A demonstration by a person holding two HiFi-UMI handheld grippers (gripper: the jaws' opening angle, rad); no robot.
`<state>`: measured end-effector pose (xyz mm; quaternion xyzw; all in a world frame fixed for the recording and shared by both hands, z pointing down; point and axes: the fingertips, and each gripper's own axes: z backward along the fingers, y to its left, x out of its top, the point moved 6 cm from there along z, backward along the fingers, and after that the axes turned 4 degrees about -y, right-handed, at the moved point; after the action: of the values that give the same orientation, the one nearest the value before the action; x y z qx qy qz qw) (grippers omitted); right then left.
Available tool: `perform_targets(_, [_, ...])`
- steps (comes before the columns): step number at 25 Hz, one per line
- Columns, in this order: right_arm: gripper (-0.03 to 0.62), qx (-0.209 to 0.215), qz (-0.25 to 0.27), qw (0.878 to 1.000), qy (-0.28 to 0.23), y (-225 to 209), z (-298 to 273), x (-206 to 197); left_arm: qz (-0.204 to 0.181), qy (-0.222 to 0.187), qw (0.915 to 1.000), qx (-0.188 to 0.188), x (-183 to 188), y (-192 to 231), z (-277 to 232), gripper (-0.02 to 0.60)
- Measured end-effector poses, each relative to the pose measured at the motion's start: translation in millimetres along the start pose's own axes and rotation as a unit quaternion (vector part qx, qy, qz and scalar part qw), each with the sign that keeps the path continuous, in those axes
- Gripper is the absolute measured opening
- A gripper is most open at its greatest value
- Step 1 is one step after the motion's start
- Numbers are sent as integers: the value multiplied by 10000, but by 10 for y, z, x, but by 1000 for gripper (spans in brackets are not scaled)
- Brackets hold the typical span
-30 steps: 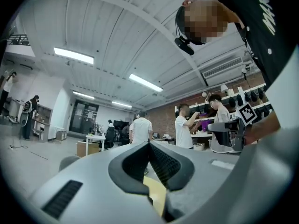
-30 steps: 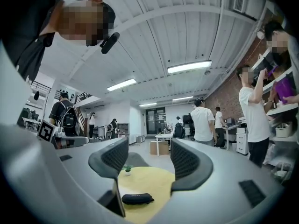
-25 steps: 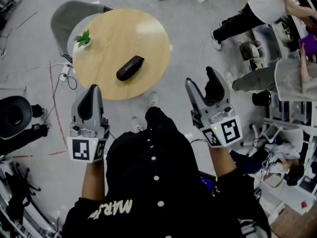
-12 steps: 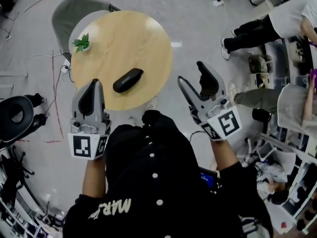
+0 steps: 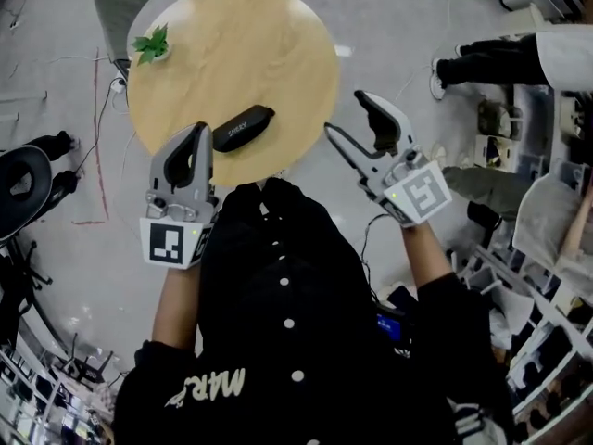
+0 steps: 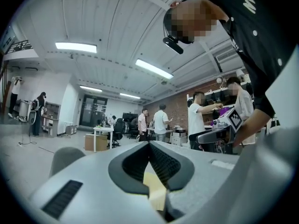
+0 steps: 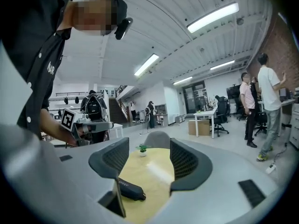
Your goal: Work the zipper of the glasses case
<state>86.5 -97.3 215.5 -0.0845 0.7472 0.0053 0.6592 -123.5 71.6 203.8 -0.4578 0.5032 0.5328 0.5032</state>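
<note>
A small green potted plant (image 5: 151, 44) sits at the far left edge of the round pale-wood table (image 5: 278, 44), with a grey chair (image 5: 116, 3) behind it. The long black glasses case (image 5: 244, 126) lies by the near edge, slanting from near-left to far-right. The left tool (image 5: 199, 133), jaws pressed together and empty, hovers just beside it. The right tool (image 5: 344, 113) gapes wide, holding nothing, off the right edge. On the grey office floor (image 5: 389, 26) a person in dark trousers (image 5: 491, 61) stands nearby.
</note>
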Motion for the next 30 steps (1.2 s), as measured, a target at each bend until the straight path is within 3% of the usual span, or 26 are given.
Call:
perform_targets(7, [259, 328, -124, 9974, 635, -131, -389, -608, -620, 668, 9938, -641, -809, 91, -31, 3])
perform_targets(9, [259, 424, -101, 9958, 800, -156, -505, -798, -709, 1053, 9892, -734, -1058, 130, -44, 3])
perform_targets(12, [259, 580, -69, 9930, 1031, -155, -651, -1054, -312, 1763, 9824, -528, -1435, 199, 11, 3])
perform_targets(18, [259, 840, -33, 9861, 1435, -134, -889, -1493, 24, 2345, 9710, -454, -1992, 274, 75, 3])
perform_targets(30, [253, 1108, 82, 9779, 1769, -78, -1128, -1908, 99, 2575, 9652, -454, -2355, 281, 61, 3])
